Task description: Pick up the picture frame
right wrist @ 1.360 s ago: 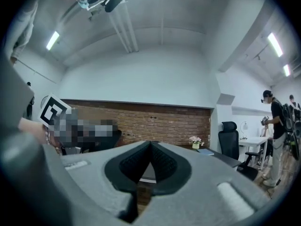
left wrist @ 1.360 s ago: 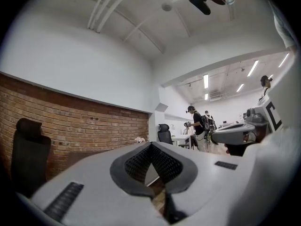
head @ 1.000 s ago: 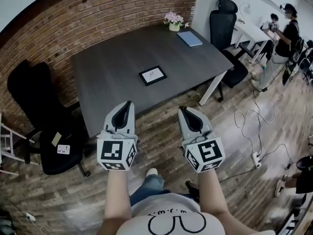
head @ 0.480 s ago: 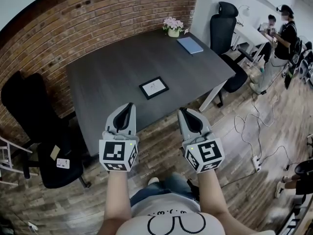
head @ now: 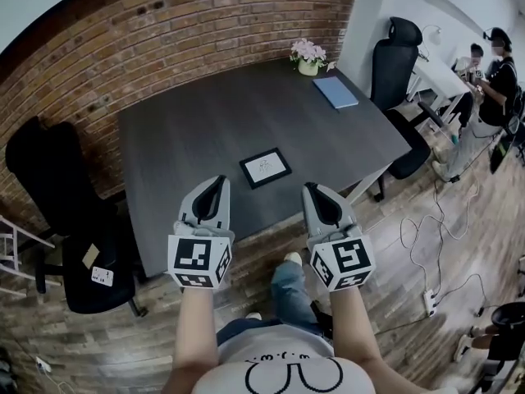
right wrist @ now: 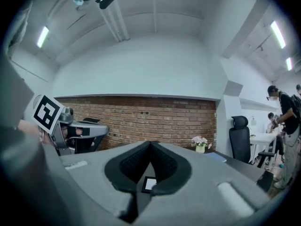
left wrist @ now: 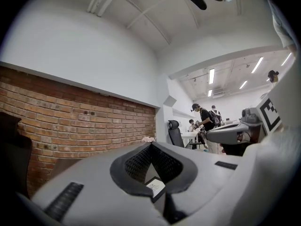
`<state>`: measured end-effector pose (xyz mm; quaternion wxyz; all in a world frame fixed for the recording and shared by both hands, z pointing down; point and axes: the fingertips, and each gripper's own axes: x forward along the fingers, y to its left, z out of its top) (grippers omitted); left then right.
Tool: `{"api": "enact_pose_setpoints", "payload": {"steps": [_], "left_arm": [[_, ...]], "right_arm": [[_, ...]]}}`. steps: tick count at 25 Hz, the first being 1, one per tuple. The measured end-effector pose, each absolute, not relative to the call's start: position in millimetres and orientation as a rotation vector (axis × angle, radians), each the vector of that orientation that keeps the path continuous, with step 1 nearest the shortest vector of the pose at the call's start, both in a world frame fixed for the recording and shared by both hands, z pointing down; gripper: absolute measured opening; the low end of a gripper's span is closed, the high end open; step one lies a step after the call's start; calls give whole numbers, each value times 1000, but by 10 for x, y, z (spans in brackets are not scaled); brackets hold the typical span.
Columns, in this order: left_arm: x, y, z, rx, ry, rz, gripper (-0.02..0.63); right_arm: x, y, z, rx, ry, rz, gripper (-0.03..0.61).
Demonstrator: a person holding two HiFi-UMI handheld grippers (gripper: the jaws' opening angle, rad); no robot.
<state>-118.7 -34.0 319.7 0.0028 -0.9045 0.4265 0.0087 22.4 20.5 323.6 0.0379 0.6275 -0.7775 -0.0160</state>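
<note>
The dark grey table (head: 205, 130) fills the view ahead, its near edge by the tips of my left claw (head: 216, 180) and right claw (head: 311, 190), both pressed together on nothing. At 12 o'clock between them lies the picture frame (head: 265, 167), flat on the table. It has a black rim and a white sheet with marks too small to read, and there is bare tabletop all round it.

Red brick wall (head: 164, 31) runs behind the dark grey rectangular table (head: 189, 113) and meets a white plaster wall (head: 362, 19) past the table's far right corner. Brown wood-plank floor (head: 385, 245). Black office chair (head: 57, 187) stands off the table's left edge, black high-backed office chair (head: 398, 60) off its right edge. White desk (head: 439, 76) beyond. Ceiling strip lights (left wrist: 211, 75) lit.
</note>
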Motion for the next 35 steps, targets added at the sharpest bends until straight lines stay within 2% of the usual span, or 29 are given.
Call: {"api": "enact_pose_setpoints", "payload": {"steps": [11, 23, 24, 26, 27, 35], "left_arm": [[-672, -1408, 3305, -2762, 1581, -32, -2], [-430, -2332, 3523, -2622, 1939, -73, 2], [-427, -2376, 3575, -2627, 1967, -82, 16], [-431, -2438, 3704, -2651, 2024, -99, 156], [-434, -2462, 3767, -2663, 2047, -105, 189], [-459, -2555, 4128, -2686, 2128, -173, 190]], "right_arm": [[868, -1143, 3285, 1750, -2540, 24, 0], [1304, -2330, 3508, 1470, -2648, 74, 0], [1312, -2397, 3549, 1450, -2653, 85, 0], [1308, -2500, 3640, 1413, -2659, 107, 0], [1304, -2543, 3682, 1398, -2661, 116, 0], [1313, -2718, 3954, 1352, -2633, 185, 0]]}}
